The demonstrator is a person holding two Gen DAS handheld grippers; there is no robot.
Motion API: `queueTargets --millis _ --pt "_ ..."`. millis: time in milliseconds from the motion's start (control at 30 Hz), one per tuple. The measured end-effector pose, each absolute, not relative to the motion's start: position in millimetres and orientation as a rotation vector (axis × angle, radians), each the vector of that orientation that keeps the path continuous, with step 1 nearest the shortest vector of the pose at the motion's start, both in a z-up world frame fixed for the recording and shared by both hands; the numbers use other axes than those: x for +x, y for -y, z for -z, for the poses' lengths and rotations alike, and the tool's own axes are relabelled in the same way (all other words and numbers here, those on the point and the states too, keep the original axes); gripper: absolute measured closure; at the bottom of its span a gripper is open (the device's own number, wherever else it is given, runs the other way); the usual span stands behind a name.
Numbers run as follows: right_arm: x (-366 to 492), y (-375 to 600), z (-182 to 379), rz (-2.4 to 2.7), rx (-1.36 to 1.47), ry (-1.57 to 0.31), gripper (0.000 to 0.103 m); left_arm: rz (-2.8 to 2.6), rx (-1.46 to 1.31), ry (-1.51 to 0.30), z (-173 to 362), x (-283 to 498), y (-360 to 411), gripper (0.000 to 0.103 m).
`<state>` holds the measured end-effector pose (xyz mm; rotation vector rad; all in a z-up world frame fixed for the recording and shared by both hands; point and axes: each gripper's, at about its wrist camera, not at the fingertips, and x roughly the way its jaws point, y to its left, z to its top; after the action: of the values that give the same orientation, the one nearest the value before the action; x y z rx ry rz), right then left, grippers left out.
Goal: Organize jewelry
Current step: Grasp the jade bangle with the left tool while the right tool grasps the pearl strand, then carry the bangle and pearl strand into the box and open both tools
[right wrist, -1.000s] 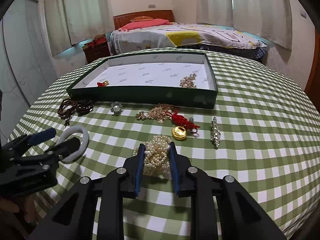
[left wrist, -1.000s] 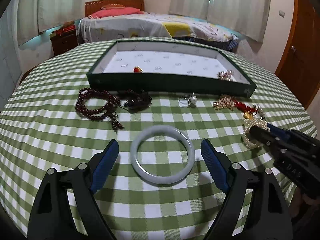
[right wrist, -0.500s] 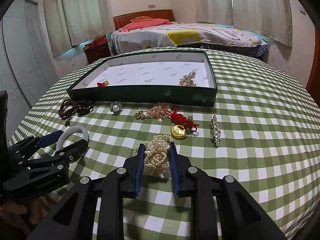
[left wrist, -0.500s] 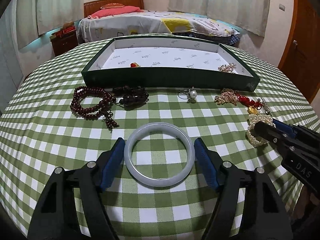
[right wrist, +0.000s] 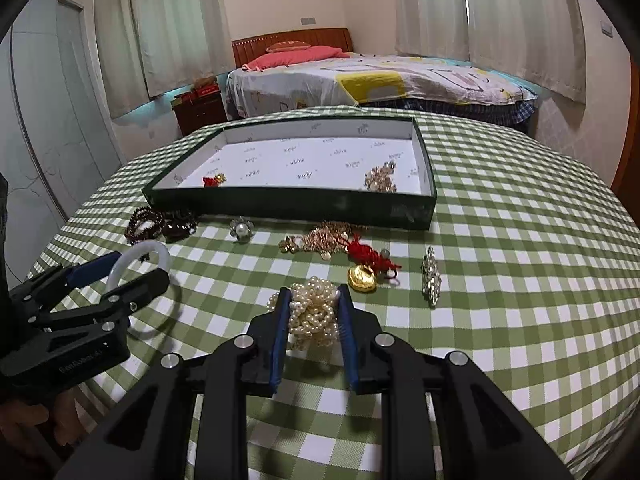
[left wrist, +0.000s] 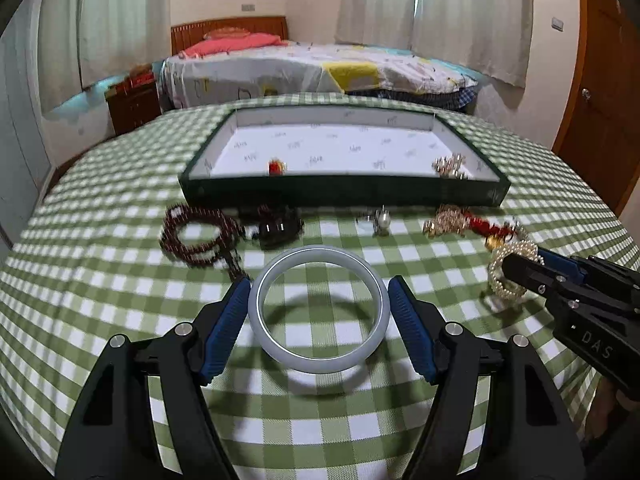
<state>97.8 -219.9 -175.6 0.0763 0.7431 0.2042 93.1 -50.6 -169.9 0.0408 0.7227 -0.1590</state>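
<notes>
A pale jade bangle (left wrist: 320,364) hangs just above the green checked cloth and casts a shadow on it. My left gripper (left wrist: 319,284) is shut on it, with a blue pad on each side. From the right wrist view the bangle (right wrist: 154,250) shows in that left gripper (right wrist: 140,270) at the left. My right gripper (right wrist: 314,294) is shut on a bunched pearl bracelet (right wrist: 314,312). It also shows at the right of the left wrist view, pearl bracelet (left wrist: 504,264) in the right gripper (left wrist: 524,260). The dark green tray (right wrist: 288,202) stands behind, holding a red-gold piece (right wrist: 214,180) and a gold cluster (right wrist: 380,178).
In front of the tray lie dark red bead strands (left wrist: 200,232), a pearl brooch (left wrist: 380,220), a gold chain with a red knot (right wrist: 332,240), a gold ingot (right wrist: 362,278) and a rhinestone brooch (right wrist: 431,276). The round table's edge curves close by; a bed stands beyond.
My left jaws closed in from either side onto the bangle and raised it off the cloth. My right gripper stayed put on the pearls.
</notes>
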Motion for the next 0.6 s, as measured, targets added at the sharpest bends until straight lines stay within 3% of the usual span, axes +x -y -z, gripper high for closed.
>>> queueTargets --millis 600 --pt "177 241 106 -0.157 0.084 -0.567 0.079 0.174 -0.024 -0.58 98 172 51 0.034"
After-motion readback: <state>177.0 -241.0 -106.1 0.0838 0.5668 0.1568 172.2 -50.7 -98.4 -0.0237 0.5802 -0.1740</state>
